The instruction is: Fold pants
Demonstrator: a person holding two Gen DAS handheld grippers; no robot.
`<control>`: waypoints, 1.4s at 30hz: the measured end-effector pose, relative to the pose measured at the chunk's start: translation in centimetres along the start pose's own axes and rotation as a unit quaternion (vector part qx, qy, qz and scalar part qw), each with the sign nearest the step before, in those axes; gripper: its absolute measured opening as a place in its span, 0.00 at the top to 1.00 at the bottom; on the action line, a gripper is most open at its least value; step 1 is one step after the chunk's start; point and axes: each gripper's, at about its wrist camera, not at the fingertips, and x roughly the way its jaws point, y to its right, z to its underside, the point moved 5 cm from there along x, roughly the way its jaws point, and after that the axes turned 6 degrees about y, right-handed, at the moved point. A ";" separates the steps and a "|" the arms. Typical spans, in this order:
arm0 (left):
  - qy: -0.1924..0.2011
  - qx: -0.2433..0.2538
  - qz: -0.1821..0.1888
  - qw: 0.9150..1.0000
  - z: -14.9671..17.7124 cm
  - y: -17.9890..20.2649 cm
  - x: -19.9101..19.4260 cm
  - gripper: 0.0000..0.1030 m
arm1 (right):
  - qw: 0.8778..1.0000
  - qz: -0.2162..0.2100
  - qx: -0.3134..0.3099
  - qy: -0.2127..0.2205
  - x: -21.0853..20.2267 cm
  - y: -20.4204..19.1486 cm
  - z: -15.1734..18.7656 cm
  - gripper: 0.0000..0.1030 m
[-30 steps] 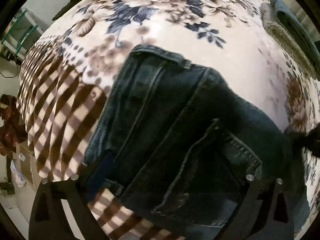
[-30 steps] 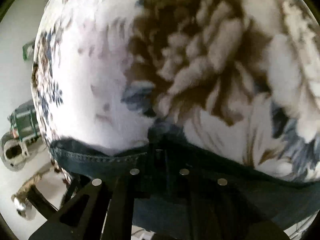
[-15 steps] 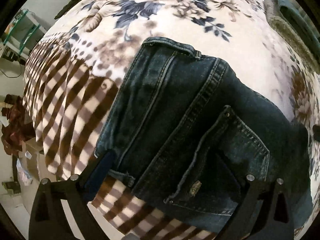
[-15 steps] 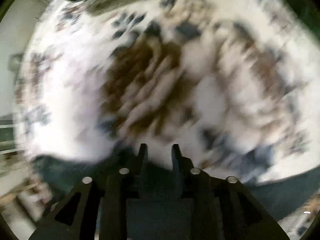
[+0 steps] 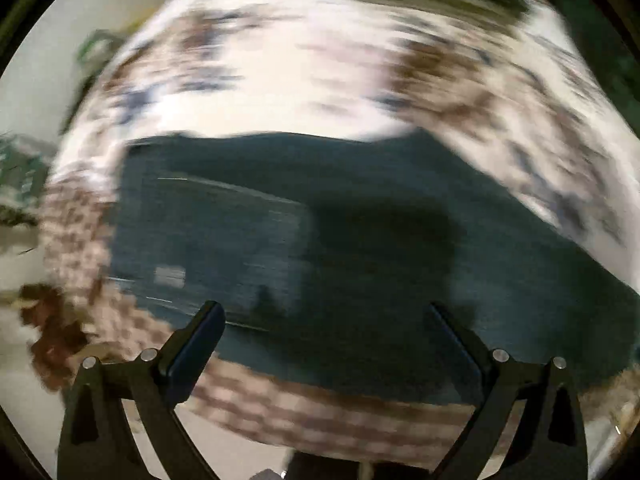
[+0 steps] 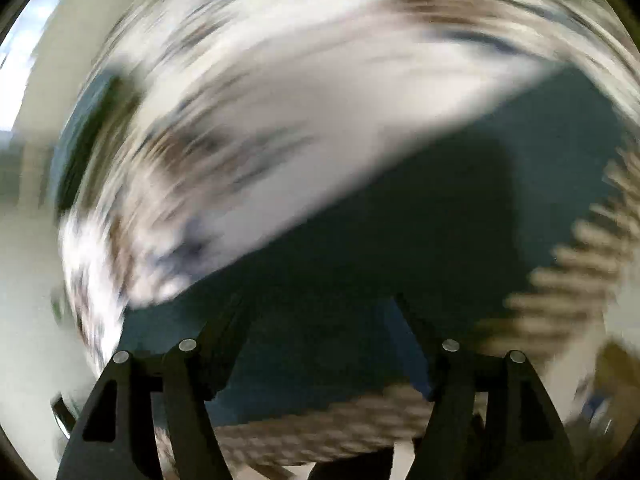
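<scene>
Left wrist view, blurred: the left gripper (image 5: 322, 316) is spread wide, empty, with the pants (image 5: 360, 248) lying just ahead on the blanket (image 5: 320, 60). The right gripper (image 6: 320, 304) is likewise parted, nothing held, over the pants (image 6: 440, 220).

You see dark blue pants (image 5: 360, 216) on a cream blanket (image 5: 320, 64) with brown-and-blue flowers and a brown checked border.
</scene>
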 end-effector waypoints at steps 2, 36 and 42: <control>-0.004 0.031 0.028 0.999 0.8 5.4 0.2 0.01 | 0.997 0.009 0.071 0.028 -2.2 7.9 -1.0 0.31; -0.012 0.012 0.073 0.997 1.1 14.8 2.8 0.00 | 0.951 -0.212 0.094 0.204 -5.8 9.6 -8.4 0.93; 0.037 -0.013 0.065 0.997 0.2 8.0 -1.6 0.00 | 0.955 -0.224 -0.010 0.197 -9.9 -2.9 -3.2 0.93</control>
